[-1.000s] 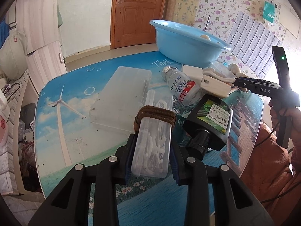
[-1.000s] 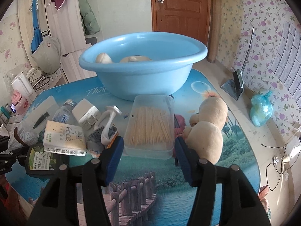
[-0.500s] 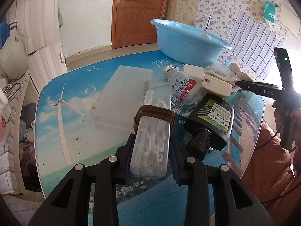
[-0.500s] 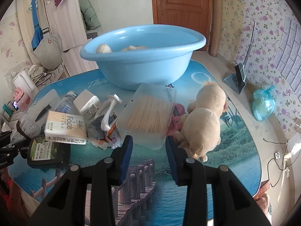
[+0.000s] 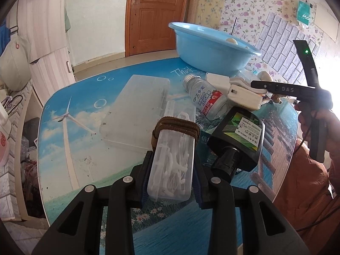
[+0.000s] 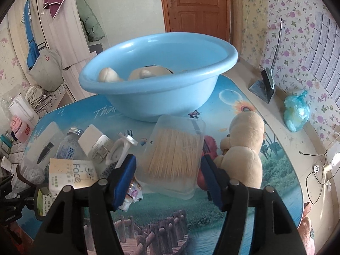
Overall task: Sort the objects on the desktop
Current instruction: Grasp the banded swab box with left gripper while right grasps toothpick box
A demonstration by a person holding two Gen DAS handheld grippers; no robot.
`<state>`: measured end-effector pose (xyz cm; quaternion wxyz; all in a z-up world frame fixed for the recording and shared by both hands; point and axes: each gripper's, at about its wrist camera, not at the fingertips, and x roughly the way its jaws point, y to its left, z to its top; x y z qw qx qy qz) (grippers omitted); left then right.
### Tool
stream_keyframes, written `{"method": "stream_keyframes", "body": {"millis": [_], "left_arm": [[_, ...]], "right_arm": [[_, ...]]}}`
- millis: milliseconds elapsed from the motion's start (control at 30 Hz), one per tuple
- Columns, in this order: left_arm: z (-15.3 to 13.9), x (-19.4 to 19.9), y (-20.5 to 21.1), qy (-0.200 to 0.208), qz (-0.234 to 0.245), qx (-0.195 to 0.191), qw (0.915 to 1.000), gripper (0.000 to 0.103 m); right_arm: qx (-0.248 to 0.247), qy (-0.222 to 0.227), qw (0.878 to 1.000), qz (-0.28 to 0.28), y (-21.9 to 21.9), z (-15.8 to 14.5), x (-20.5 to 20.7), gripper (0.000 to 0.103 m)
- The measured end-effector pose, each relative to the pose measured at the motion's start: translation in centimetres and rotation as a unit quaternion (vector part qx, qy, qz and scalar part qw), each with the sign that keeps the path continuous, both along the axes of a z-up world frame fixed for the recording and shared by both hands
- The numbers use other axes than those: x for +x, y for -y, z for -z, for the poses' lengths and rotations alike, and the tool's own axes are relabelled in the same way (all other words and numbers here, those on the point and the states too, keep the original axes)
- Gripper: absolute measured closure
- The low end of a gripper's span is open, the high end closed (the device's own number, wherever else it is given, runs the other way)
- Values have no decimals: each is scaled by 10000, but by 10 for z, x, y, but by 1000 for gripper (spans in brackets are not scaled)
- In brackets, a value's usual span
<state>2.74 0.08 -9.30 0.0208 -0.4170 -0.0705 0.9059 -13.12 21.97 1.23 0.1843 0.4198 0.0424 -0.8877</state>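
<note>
So the left gripper (image 5: 171,174) is clamped on a clear box of floss picks (image 5: 173,165) with a brown hair tie (image 5: 176,126) looped round its far end, held just over the table (image 5: 70,155); the right gripper (image 6: 167,180) has its jaws opening, the clear toothpick box (image 6: 176,153) sits between the blue pads with gaps either side; beige plush toy (image 6: 244,146) just right of it; blue basin (image 6: 157,87) behind.

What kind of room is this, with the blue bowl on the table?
Probably a room in someone's home. There is a wooden door, flowered wallpaper, clothes and bags hanging on a wardrobe, and a picture-printed table cluttered with toiletries, a plush toy and a blue basin.
</note>
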Motion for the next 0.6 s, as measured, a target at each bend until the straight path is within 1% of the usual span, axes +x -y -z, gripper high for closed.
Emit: {"method": "stream_keyframes", "body": {"millis": [67, 133, 333, 600], "left_arm": [[-2, 1, 1, -34, 0, 22, 10000, 72], [-3, 1, 1, -55, 0, -1, 10000, 72], [-6, 0, 1, -82, -11, -13, 10000, 72], [-4, 0, 1, -35, -31, -37, 10000, 72]], "right_arm": [[144, -97, 9998, -17, 5, 2, -1, 38], [171, -131, 9997, -99, 5, 2, 0, 44], [183, -98, 9995, -253, 0, 0, 7, 44], [280, 11, 9978, -600, -14, -4, 34, 44]]}}
